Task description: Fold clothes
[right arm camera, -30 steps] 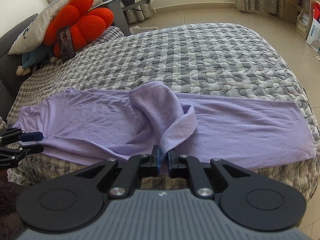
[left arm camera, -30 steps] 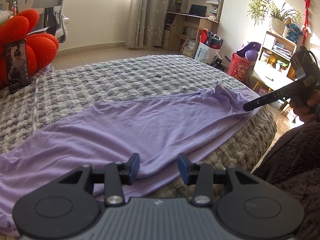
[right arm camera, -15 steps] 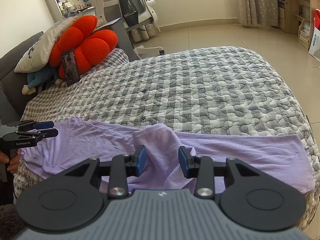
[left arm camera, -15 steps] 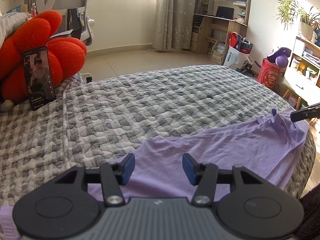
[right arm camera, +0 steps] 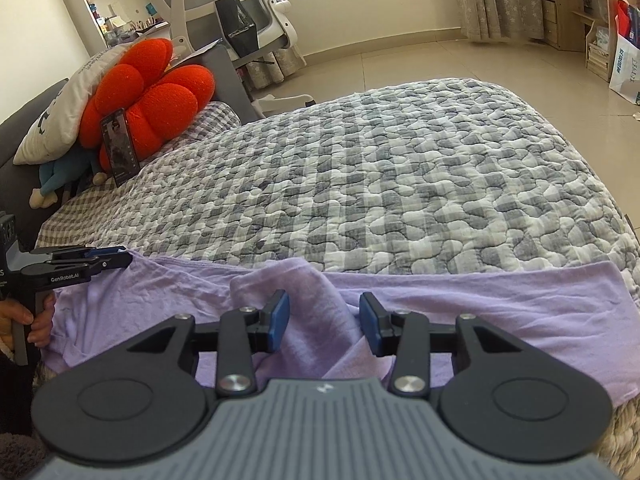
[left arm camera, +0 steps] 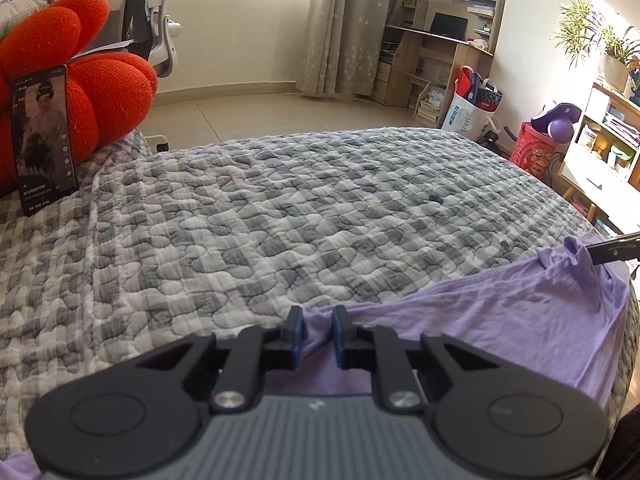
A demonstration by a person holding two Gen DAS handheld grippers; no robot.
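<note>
A lavender garment (right arm camera: 460, 312) lies stretched in a long band along the near edge of a bed covered by a grey-and-white checked quilt (right arm camera: 400, 184), its bulk running from 9 o'clock to 3 o'clock in the right wrist view. The left gripper (left arm camera: 318, 334) has its blue-padded fingers (left arm camera: 298, 336) drawn nearly together around a pinch of the cloth's upper edge, though a narrow gap between them leaves it unclear whether the fabric is actually clamped. The right gripper (right arm camera: 324, 320) hovers with its fingers set wide apart over a raised fold (right arm camera: 316, 304) near the garment's middle, gripping nothing. In the right wrist view a hand (right arm camera: 38, 322) at 9 o'clock holds the left tool by its handle. At 10 o'clock on the bed, an orange flower-shaped cushion (right arm camera: 156, 100) props up a phone (right arm camera: 120, 146) beside a white pillow (right arm camera: 64, 108). A white office chair (right arm camera: 240, 20) stands beyond at 11 o'clock.
</note>
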